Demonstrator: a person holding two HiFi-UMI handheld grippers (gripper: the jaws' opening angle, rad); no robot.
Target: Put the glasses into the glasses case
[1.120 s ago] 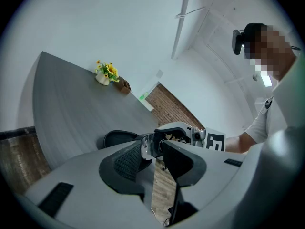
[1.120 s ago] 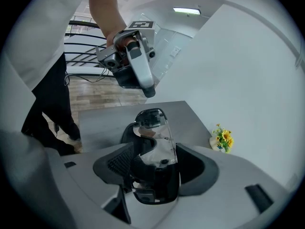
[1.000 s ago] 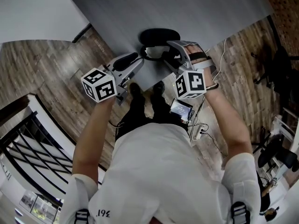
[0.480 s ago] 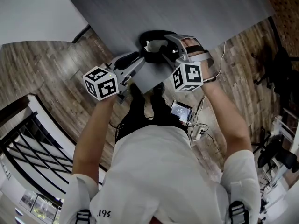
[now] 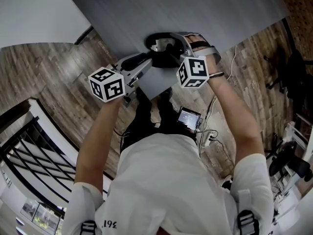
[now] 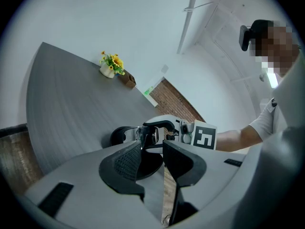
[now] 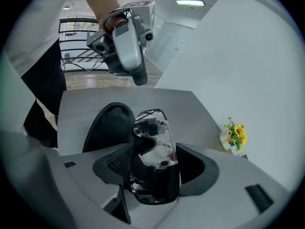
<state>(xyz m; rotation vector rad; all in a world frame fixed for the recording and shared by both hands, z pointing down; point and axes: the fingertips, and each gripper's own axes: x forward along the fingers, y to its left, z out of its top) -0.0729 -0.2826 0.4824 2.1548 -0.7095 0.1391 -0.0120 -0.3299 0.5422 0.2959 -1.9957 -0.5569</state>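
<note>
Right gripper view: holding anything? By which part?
Yes: the right gripper is shut on the glasses, jaws across the folded frame at one lens; the other end juts out toward the open glasses case.

1. I count one table (image 5: 210,13), across the top of the head view.
2. One pair of glasses (image 7: 156,128) and one black glasses case (image 7: 106,125), both mid-frame in the right gripper view.
3. Two tools: the left hand-held gripper (image 6: 152,149) and the right hand-held gripper (image 7: 155,154).
4. One pot of yellow flowers (image 6: 110,65) with one brown box (image 6: 127,80) just beside it, upper left of the left gripper view.
5. One small lit screen (image 5: 189,117) on the floor, centre of the head view.
</note>
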